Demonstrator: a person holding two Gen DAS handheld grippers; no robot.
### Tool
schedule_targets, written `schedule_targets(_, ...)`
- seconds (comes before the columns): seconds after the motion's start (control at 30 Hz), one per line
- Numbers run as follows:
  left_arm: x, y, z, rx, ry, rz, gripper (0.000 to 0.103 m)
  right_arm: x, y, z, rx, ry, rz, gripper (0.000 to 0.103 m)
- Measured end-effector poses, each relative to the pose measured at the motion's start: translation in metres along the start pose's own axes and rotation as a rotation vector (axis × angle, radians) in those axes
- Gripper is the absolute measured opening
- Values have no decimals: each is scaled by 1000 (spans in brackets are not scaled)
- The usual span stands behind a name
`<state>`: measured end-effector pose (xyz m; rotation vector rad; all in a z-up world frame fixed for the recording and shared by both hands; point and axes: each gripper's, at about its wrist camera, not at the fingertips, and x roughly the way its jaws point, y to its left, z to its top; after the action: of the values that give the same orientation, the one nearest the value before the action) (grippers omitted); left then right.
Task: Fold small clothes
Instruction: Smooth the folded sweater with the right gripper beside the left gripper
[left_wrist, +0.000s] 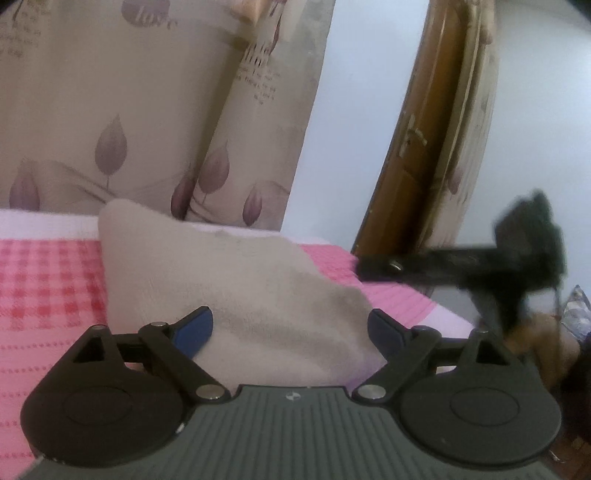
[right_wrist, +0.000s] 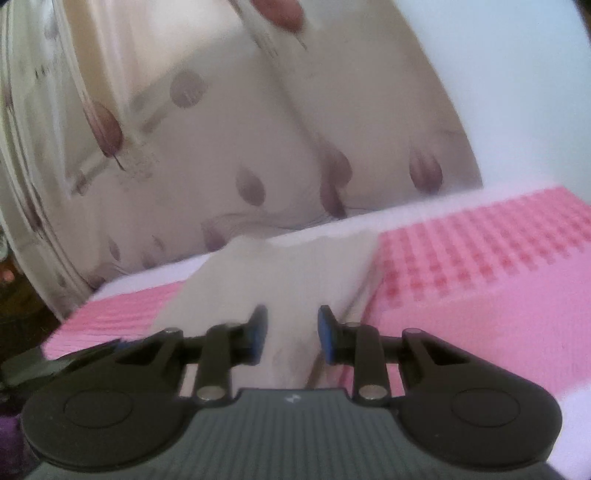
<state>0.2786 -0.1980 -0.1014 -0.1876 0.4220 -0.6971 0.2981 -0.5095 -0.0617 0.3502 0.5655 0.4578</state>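
On the pink bed cover (left_wrist: 44, 280), the beige cloth (left_wrist: 236, 280) is lifted into a peak. Right gripper (right_wrist: 291, 330): jaws narrowed around a cloth fold, though blur hides pad contact. Left gripper (left_wrist: 291, 332): jaws wide open, holding nothing. Risk: with 1 uncertain grip, the fold may slip out and collapse.

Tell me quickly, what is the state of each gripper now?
Left gripper: open wide, the beige soft cloth lies between its fingers, not gripped.
Right gripper: partly closed around a fold of the cloth; a grip cannot be told.
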Motion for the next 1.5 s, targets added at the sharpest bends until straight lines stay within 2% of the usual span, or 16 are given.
schedule_targets(0.13,0,14,1,-76,0,-32,91,59,-11,3,-21,123,-43,30)
schedule_targets(0.23,-1,17,0,-105,-11,-38,91,76,-13,12,-20,55,-45,27)
schedule_targets(0.3,-1,15,1,-96,-9,-39,95,83,-13,20,-44,11,-68,14)
schedule_targets(0.43,-1,13,0,-85,-1,-55,98,82,-31,8,17,32,-53,13)
schedule_targets(0.53,0,13,1,-89,-3,-62,99,69,-26,8,-52,42,-106,14)
schedule_targets(0.7,-1,13,0,-87,-8,-61,100,59,-12,37,-76,-65,-74,15)
schedule_targets(0.8,-1,13,-1,-86,-9,-62,101,88,4,51,-150,-34,-79,15)
schedule_targets(0.93,-2,13,-1,-93,-14,-66,101,137,-4,38,-195,105,-131,13)
schedule_targets(1.13,-2,14,-2,-99,-17,-73,103,105,-15,31,-103,37,-101,14)
schedule_targets(1.23,-2,14,-2,-100,-17,-74,103,57,11,21,-173,-69,-49,15)
schedule_targets(1.37,-3,13,-2,-97,-17,-72,103,17,42,-16,-280,-57,-59,15)
schedule_targets(1.5,-3,13,-2,-98,-16,-73,103,17,39,-58,-327,73,-167,14)
